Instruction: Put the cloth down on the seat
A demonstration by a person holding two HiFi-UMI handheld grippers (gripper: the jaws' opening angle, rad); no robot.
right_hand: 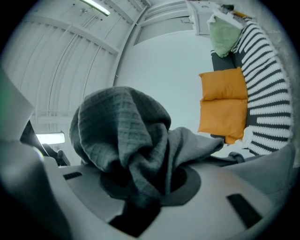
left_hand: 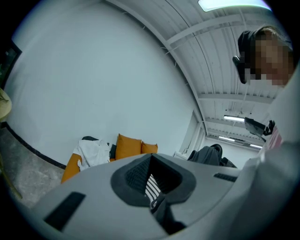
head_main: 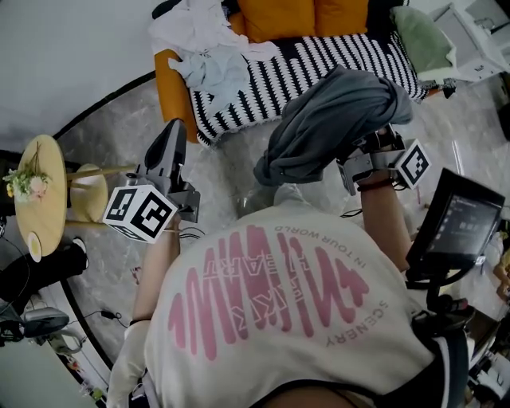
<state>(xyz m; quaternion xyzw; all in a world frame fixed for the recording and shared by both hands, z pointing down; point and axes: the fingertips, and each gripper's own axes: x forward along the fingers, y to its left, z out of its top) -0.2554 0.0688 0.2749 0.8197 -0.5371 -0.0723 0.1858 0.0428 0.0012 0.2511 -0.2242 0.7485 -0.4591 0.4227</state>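
The striped seat [head_main: 303, 60] lies bare across its middle, open from the marble floor [head_main: 231, 159] in front. Its left end is crowded by white clothes [head_main: 191, 24] and a pale blue garment [head_main: 213, 70], orange cushions [head_main: 279, 16] line the back, a green cushion [head_main: 422, 40] blocks the right end; a round table [head_main: 48, 199] stands well left

Two orange cushions [head_main: 303, 16] lean side by side, white clothes [head_main: 195, 28] heaped left of them, partly on a striped blanket [head_main: 335, 56]. A green pillow [head_main: 422, 40] lies right. A round wooden table [head_main: 48, 215] (far left) carries flowers [head_main: 24, 182].
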